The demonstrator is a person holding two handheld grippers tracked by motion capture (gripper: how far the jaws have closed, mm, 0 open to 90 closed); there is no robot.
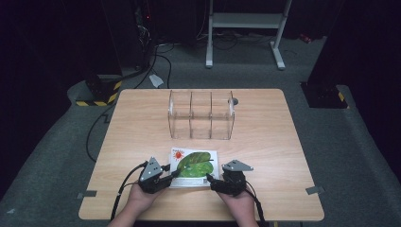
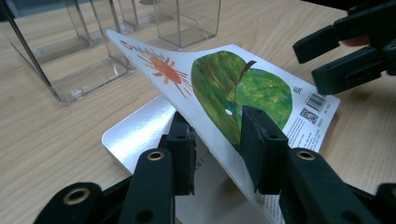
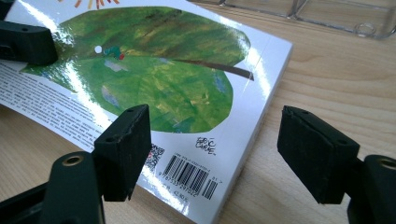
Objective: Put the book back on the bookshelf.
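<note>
The left gripper (image 2: 217, 149) pinches the book's (image 1: 195, 163) lifted cover (image 2: 224, 88) between its jaws. The right gripper (image 3: 212, 154) stands wide, empty, at the book's barcode corner — the book lies on the table (image 1: 142, 127), just before the clear organizer (image 1: 201, 115).

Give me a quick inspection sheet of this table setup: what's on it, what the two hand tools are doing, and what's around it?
Surface: wooden table, light grain.
Job's things: picture book with a green leaf cover, near the front edge; its cover is lifted off the pages in the left gripper view. Clear three-bay organizer stands behind it.
Clutter: small dark round thing beside the organizer; too small to identify.
Grippers: left gripper shut on the book's cover; right gripper open, jaws straddling the book's barcode corner without pressing.
Cables: one black cable trails from each gripper; more on the floor.
Surroundings: grey carpet, white metal stand, hazard-striped bases.
</note>
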